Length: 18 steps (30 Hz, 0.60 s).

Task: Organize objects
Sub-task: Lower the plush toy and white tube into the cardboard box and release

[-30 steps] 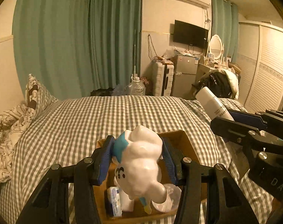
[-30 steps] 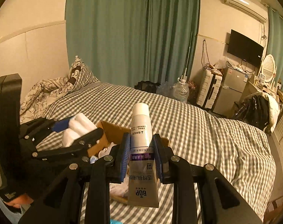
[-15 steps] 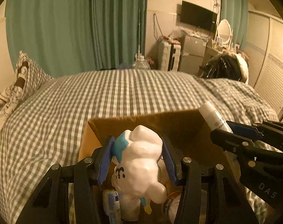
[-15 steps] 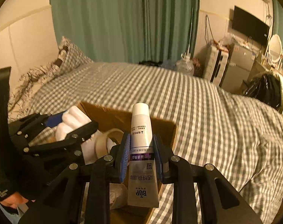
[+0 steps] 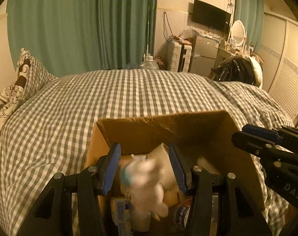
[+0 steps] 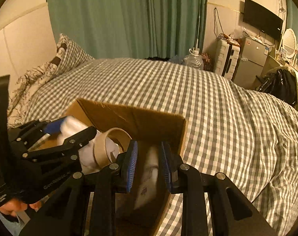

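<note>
A brown cardboard box (image 5: pixel 168 125) stands open on the checked bed; it also shows in the right wrist view (image 6: pixel 141 118). My left gripper (image 5: pixel 145 167) is over the box with its jaws spread. The white toy figure (image 5: pixel 147 182) is blurred between and below the pads, falling into the box. My right gripper (image 6: pixel 148 165) is also over the box with its jaws apart. The white tube (image 6: pixel 149 175) is blurred, dropping between them. A roll of tape (image 6: pixel 109 143) lies in the box.
The grey-checked bedspread (image 5: pixel 129 98) surrounds the box. Pillows (image 5: pixel 21 78) lie at the left. Green curtains (image 5: pixel 80 25), a suitcase (image 5: pixel 178 55), a small fridge (image 5: pixel 204 57) and a wardrobe (image 5: pixel 282 63) stand beyond the bed.
Both grippers came down over the box and opened. The toy figure left the left gripper and the tube left the right gripper; both are dropping into the box.
</note>
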Each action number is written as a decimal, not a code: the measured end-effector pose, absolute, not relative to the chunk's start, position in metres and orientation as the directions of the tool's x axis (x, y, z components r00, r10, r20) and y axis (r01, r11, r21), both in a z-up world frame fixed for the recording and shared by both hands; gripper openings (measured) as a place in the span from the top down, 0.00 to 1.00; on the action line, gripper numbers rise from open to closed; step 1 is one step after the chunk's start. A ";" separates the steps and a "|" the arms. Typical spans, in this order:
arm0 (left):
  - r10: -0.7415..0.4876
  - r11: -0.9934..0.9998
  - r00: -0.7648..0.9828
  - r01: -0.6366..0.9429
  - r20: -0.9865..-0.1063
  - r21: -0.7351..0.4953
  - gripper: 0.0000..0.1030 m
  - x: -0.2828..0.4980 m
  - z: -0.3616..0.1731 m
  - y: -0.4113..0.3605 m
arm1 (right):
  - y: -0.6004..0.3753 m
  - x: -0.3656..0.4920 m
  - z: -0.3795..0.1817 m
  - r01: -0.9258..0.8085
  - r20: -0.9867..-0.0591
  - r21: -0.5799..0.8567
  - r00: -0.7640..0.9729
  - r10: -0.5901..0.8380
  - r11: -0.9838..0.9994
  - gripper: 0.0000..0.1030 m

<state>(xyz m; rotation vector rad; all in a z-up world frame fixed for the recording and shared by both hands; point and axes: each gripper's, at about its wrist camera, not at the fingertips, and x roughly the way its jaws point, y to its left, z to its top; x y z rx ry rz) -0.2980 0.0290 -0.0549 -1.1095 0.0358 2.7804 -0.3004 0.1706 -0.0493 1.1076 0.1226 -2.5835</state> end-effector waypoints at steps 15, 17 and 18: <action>0.095 -0.995 -0.824 -0.096 -0.559 -0.028 0.01 -0.231 0.047 0.010 | 0.170 -0.209 0.061 0.309 -0.574 -0.034 -0.785 -0.235 -0.950 0.30; 0.082 -0.996 -0.840 -0.086 -0.537 -0.019 0.00 -0.218 0.059 0.006 | 0.170 -0.194 0.074 0.303 -0.565 -0.050 -0.794 -0.224 -0.952 0.25; 0.077 -0.996 -0.848 -0.084 -0.525 -0.011 0.00 -0.210 0.065 0.005 | 0.170 -0.187 0.080 0.299 -0.559 -0.059 -0.800 -0.217 -0.952 0.21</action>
